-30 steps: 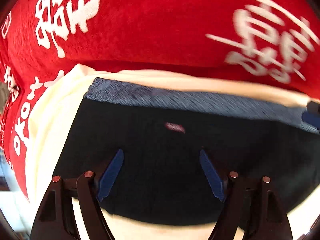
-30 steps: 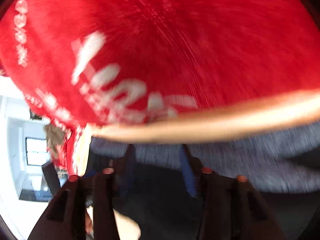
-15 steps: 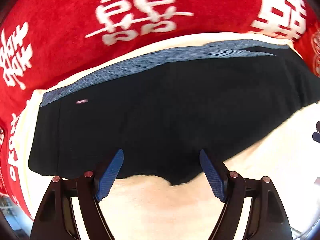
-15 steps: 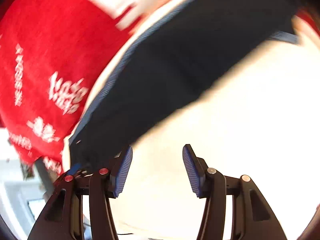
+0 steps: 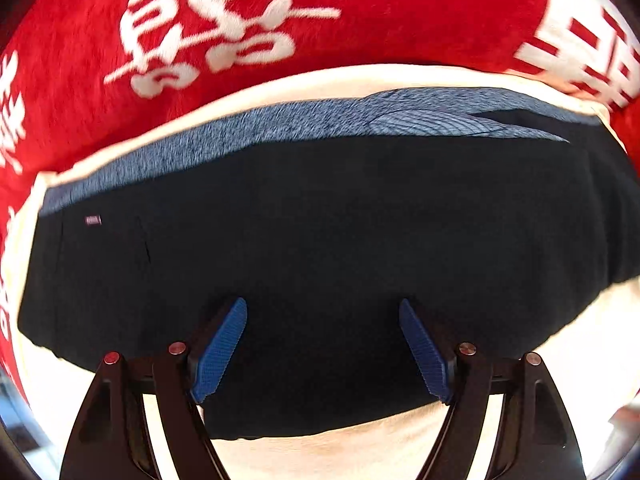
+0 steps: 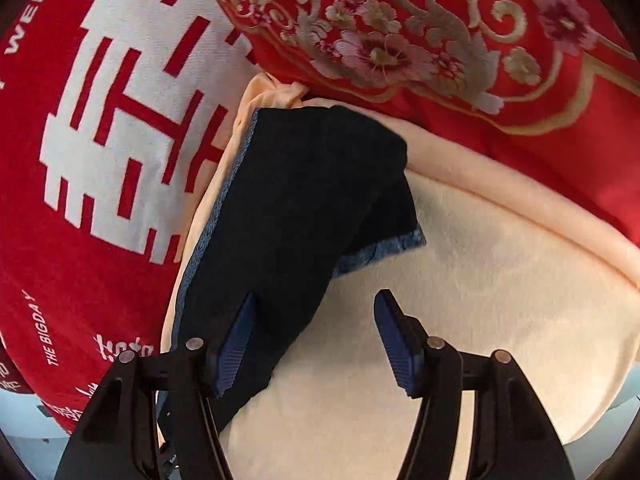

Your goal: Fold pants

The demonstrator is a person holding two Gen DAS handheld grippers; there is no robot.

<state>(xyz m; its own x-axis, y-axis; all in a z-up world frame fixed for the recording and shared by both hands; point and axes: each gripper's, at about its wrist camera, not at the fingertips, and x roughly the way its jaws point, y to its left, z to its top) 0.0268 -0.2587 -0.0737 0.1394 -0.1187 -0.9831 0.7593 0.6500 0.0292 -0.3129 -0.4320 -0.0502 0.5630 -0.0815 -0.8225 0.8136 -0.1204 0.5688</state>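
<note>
Between folds: both grippers hang empty over the dark pants, which already look folded at least once.

A red blanket (image 5: 360, 12) printed with white characters fills the top of both views; on it lies a cream fleece cloth (image 6: 460, 320), and on that the pants (image 5: 320, 240). In the left wrist view they stretch left to right across the middle of the frame, their blue heathered waistband (image 5: 240, 136) along the upper edge. In the right wrist view they run from centre down to lower left. The left gripper (image 5: 323, 350) hovers with jaws wide apart, nothing between them. The right gripper (image 6: 316, 344) is parted too, gripping nothing. Next, I reckon, each must pinch an end and bring it over.
</note>
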